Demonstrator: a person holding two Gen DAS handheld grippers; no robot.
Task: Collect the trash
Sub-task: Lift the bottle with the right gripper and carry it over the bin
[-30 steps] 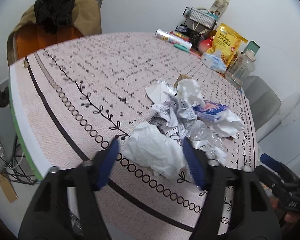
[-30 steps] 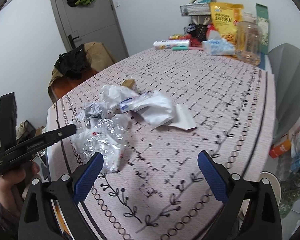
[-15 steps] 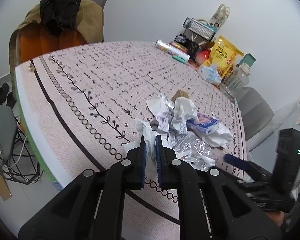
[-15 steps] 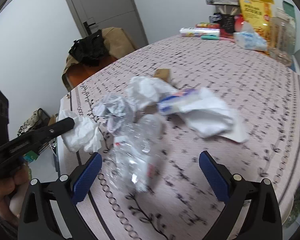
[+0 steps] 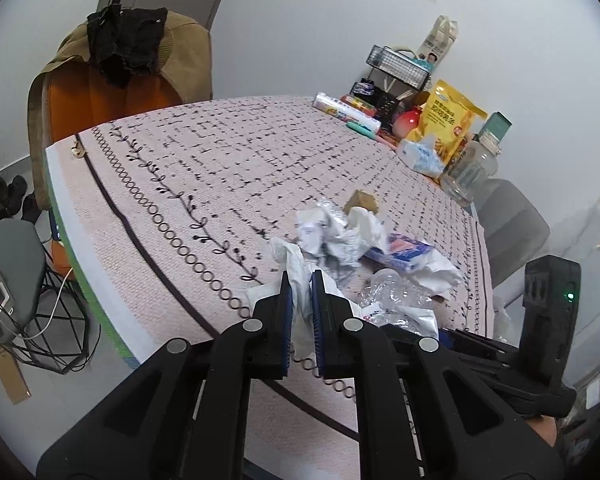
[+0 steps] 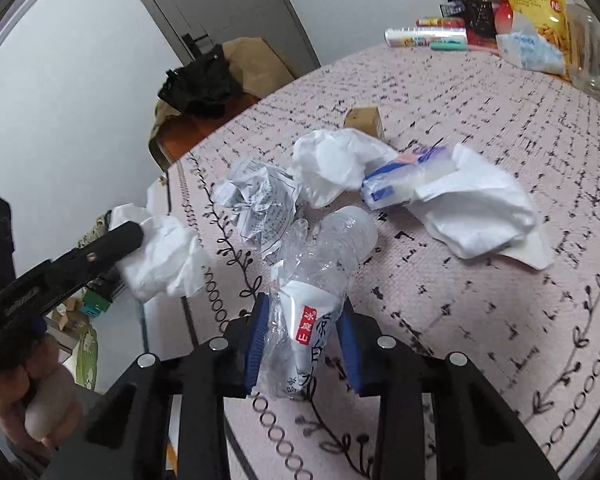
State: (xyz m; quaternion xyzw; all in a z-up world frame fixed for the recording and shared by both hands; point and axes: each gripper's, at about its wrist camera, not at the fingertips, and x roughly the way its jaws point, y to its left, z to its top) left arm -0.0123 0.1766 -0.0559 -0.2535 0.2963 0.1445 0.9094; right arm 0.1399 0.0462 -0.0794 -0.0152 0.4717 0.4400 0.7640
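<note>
My left gripper [image 5: 301, 280] is shut on a crumpled white tissue [image 5: 296, 276] and holds it at the table's near edge; the tissue also shows in the right wrist view [image 6: 164, 256]. My right gripper [image 6: 302, 312] is shut on a crushed clear plastic bottle [image 6: 312, 280] with a white and red label. On the table [image 6: 480, 320] lie more trash: a crumpled printed paper [image 6: 256, 200], a white tissue wad [image 6: 336, 160], a blue and white wrapper [image 6: 404, 180], a flat white napkin [image 6: 484, 216] and a small brown box [image 6: 362, 118].
At the table's far end stand a yellow snack bag [image 5: 448, 120], a clear jar [image 5: 470, 170], a tissue pack [image 5: 420, 154], a wire rack [image 5: 400, 66] and a roll [image 5: 346, 112]. An orange chair with clothes [image 5: 112, 80] stands at the left, a grey chair [image 5: 508, 232] at the right.
My right gripper has moved in and shut on the plastic bottle. My left gripper, open around the tissue a second ago, shut on it and has lifted it back from the pile.
</note>
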